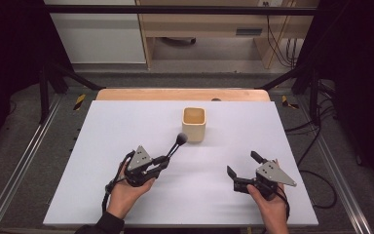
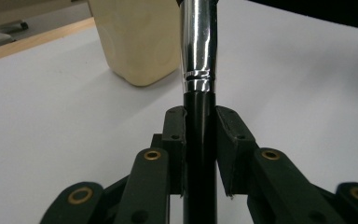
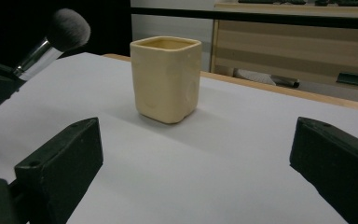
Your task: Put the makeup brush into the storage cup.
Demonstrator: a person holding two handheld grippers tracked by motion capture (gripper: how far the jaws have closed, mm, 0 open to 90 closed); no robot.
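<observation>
L claw pinching makeup brush by its black handle, pads tight on both sides in the left gripper view. Brush sticks out of the claw toward 1 o'clock, chrome ferrule just past the tips, bristle head raised off the tabletop. Head sits just beside the cream square cup, at cup's 7 o'clock, can't tell if touching. Cup upright, mid tabletop, at 12 from both hands. R claw spread wide, nothing between pads, at brush's 4 o'clock, well apart; cup at its 11.
</observation>
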